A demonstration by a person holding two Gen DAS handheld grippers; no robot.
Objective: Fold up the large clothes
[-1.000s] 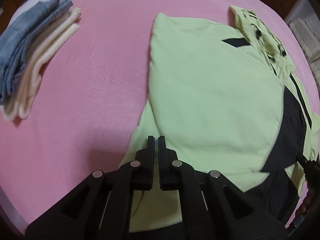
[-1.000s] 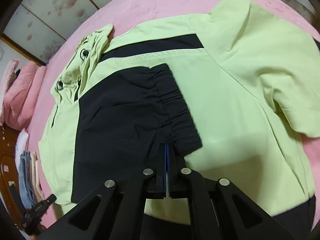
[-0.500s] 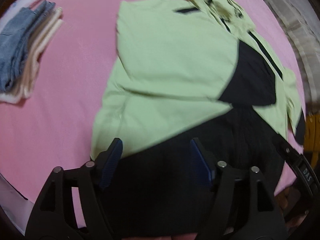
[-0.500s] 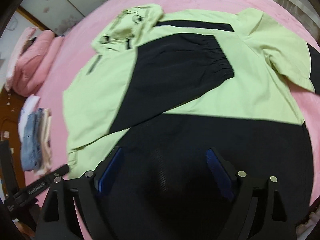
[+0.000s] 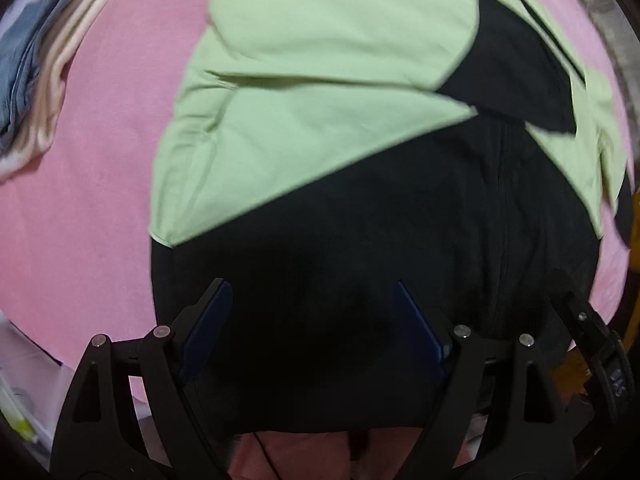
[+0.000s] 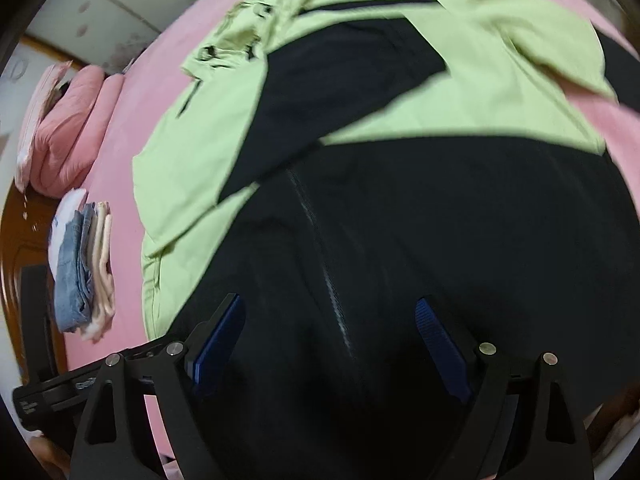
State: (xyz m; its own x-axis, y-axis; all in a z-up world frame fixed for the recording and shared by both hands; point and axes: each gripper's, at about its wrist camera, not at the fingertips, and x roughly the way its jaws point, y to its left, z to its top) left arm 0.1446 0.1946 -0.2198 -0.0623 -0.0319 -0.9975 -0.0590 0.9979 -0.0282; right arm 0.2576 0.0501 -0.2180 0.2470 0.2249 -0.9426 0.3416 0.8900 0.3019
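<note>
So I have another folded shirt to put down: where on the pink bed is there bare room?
Free: the pink cover between the folded stack and the green-and-black jacket, and the strip beyond the hood toward the pink bedding. Crowded: the middle, under the jacket, below both open grippers.

Lime-green and black jacket [image 5: 320, 128] on plain pink bedcover [image 5: 88, 208].
Folded stack [image 6: 82, 272]: denim blue, cream, white. Gripper pads [image 6: 438, 344] blue.

Pink bedspread [image 6: 132, 120], floral-patterned pale wall panels [image 6: 120, 4], rolled pink quilt [image 6: 68, 136], dark wooden furniture [image 6: 16, 240]
</note>
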